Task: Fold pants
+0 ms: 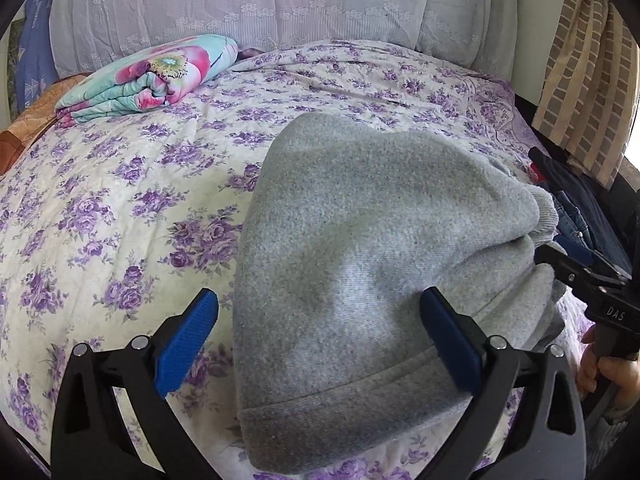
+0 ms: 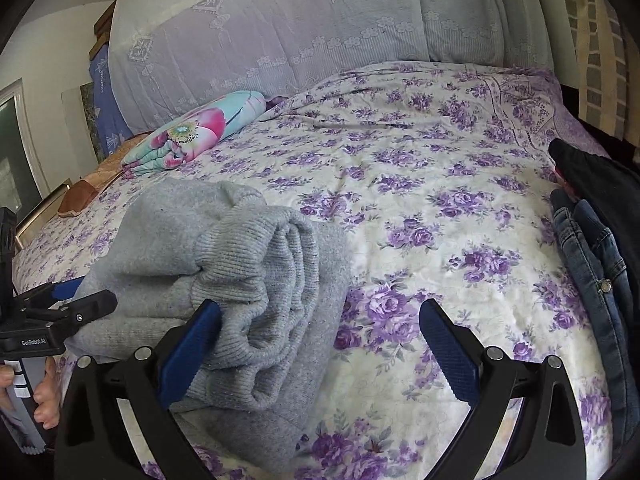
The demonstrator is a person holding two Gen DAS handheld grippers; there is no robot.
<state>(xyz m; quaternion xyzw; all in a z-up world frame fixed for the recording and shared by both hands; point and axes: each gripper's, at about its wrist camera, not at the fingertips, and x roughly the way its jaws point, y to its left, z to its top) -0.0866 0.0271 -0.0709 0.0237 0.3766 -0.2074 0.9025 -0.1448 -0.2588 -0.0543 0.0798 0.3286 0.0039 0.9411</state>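
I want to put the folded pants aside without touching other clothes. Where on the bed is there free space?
The widest free patch of the purple-flowered bedspread lies between the folded grey fleece pants and the stack of blue jeans and dark clothes. More room lies between the pants and the rolled floral quilt. The right edge is crowded.

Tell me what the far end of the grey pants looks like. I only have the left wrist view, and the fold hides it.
Observer: In the right wrist view, the ribbed cuffs sit bunched in a roll on the folded grey pants.
Operator: Is the right gripper clamped on them?
Observer: No. The right gripper is open, one finger against the cuff roll and the other over bare bedspread.
Operator: How close is that jeans pile?
Observer: The jeans lie at the bed's right edge, with a stretch of bedspread between them and the pants.
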